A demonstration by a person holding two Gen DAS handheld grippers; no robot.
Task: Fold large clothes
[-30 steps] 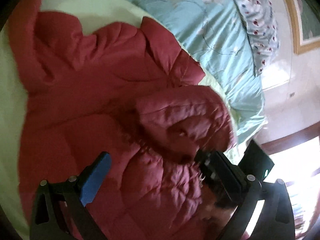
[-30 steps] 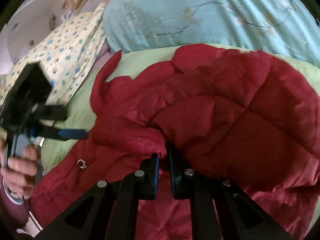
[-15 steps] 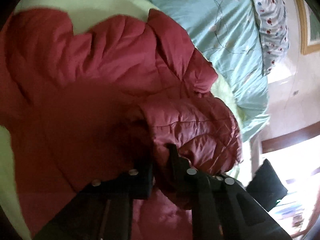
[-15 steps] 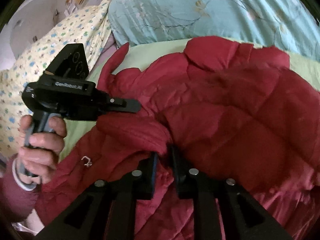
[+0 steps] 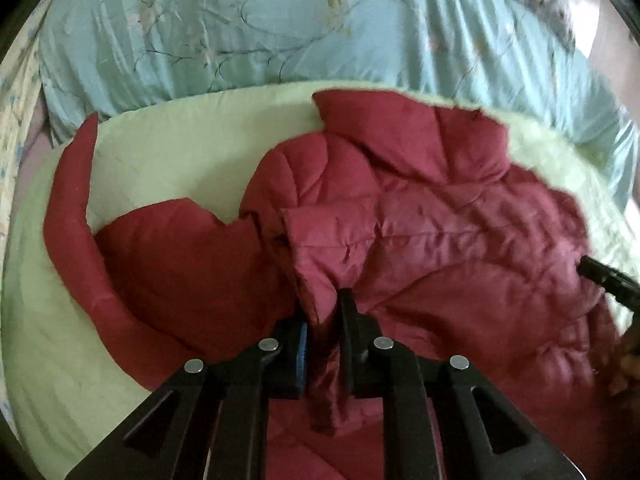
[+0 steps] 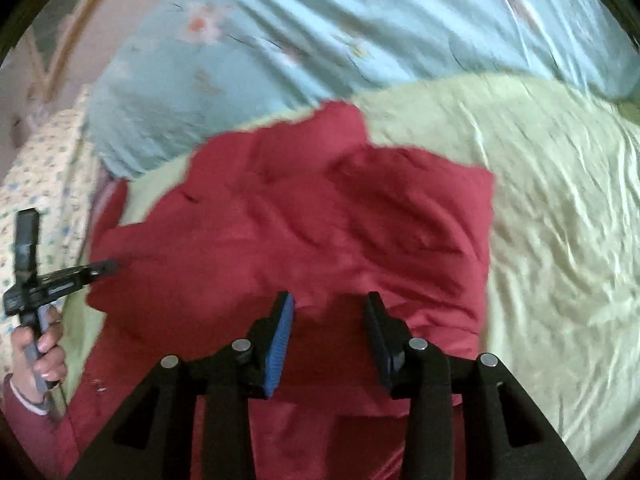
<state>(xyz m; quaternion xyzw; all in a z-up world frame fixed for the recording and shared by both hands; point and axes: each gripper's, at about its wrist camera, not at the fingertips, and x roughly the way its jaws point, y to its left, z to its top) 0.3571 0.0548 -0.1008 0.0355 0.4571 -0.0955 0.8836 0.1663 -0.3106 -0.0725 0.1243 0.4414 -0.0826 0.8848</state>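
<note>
A dark red quilted puffer jacket (image 5: pixel 420 240) lies spread on a pale green sheet (image 5: pixel 168 160). My left gripper (image 5: pixel 322 308) is shut on a folded edge of the jacket, with fabric hanging between its fingers. In the right wrist view the jacket (image 6: pixel 320 232) lies below my right gripper (image 6: pixel 328 316), which is open and empty just above the fabric. The left gripper (image 6: pixel 108 266) shows at the left edge of that view, held by a hand, its tip at the jacket's left side. The right gripper's tip (image 5: pixel 600 276) shows at the far right of the left wrist view.
A light blue floral quilt (image 5: pixel 280 28) lies across the back of the bed. A dotted yellow pillow (image 6: pixel 44 176) sits at the left. The green sheet (image 6: pixel 560 220) stretches out to the right of the jacket.
My left gripper closed on the jacket's folded edge and swung round to face the quilt. My right gripper let go of the fold and opened, now over the flattened jacket.
</note>
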